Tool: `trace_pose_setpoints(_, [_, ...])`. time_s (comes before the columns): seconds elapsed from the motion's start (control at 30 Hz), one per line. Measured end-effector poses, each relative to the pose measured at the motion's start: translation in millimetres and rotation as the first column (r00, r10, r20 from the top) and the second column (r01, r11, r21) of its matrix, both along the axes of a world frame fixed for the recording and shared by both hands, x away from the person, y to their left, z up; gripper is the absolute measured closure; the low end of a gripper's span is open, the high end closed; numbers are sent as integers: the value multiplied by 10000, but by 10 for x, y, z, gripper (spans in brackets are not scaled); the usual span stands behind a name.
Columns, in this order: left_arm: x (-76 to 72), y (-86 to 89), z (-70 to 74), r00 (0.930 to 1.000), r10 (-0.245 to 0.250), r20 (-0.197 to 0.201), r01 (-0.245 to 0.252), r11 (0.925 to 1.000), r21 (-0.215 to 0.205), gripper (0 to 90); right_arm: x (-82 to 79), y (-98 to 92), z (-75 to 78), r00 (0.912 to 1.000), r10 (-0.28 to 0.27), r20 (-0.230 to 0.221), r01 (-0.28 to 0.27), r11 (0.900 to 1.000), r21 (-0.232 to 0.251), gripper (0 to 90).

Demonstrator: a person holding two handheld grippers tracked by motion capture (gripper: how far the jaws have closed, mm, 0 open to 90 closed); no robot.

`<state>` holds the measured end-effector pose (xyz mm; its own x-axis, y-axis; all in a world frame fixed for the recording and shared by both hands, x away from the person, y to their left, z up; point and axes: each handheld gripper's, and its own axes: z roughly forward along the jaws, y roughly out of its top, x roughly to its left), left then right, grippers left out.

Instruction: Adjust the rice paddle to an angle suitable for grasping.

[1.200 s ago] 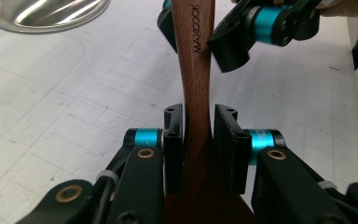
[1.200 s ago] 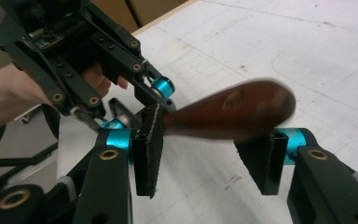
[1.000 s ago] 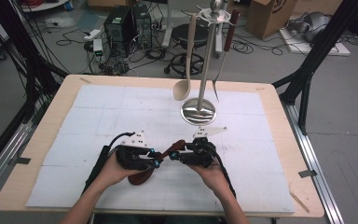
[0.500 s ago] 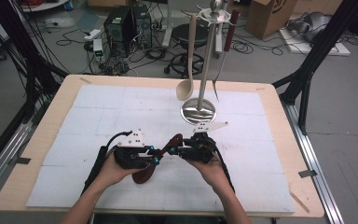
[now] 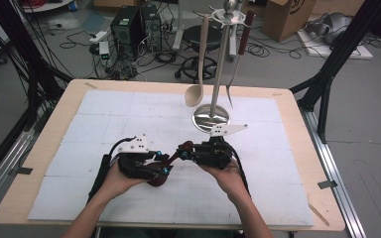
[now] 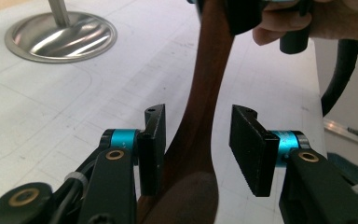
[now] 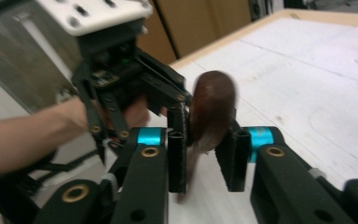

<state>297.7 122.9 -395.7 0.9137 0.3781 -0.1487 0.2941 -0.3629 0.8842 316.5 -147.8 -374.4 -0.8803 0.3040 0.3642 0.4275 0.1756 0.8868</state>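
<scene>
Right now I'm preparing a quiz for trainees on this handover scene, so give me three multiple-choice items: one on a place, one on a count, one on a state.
1. Where is the dark brown wooden spoon?
A. Between the two grippers
B. Hanging on the stand
C. Flat at the table's far edge

2. How many utensils hang on the silver metal stand?
A. None
B. Two
C. Five

3. How do the left gripper jaws stand?
A. Pressed shut, nothing between
B. Apart, a gap at one pad
C. Clamped on the stand's base

Answers: 1 A, the spoon spans from the left gripper to the right gripper. 2 B, a cream ladle and a red-handled fork hang there. 3 B, the handle passes between the separated pads.
</scene>
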Motion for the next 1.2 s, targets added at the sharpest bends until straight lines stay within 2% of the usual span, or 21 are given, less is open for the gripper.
trace_pose_setpoints(0.1, [-6,-2,2,10000,-22,19,22,10000,-29,564,-19,8,61,9994,98,322,-93,9998,-164,772])
trace_pose_setpoints(0.27, [-8,-14,2,9999,-61,-91,60,9999,-143,533,-34,6,161,9980,207,601,-191,9994,-274,772])
trace_pose_setpoints(0.4, [-4,-15,0,9998,-121,-131,118,9997,-220,541,-51,36,222,9958,331,858,-304,9990,-320,772])
trace_pose_setpoints(0.5, [-3,-12,5,9999,-129,-93,127,9996,-266,584,-59,71,233,9945,449,951,-412,9983,-402,772])
trace_pose_setpoints(0.63, [-13,-4,12,9998,-177,19,177,9994,-299,670,-69,122,218,9932,533,1037,-467,9967,-659,771])
trace_pose_setpoints(0.9, [-25,16,23,9997,-162,173,166,9996,-215,691,-68,150,164,9944,457,958,-436,9988,-234,753])
trace_pose_setpoints(1.2, [-29,80,27,9999,-71,107,75,9993,-379,697,-74,257,37,9940,452,994,-448,9990,-64,753])
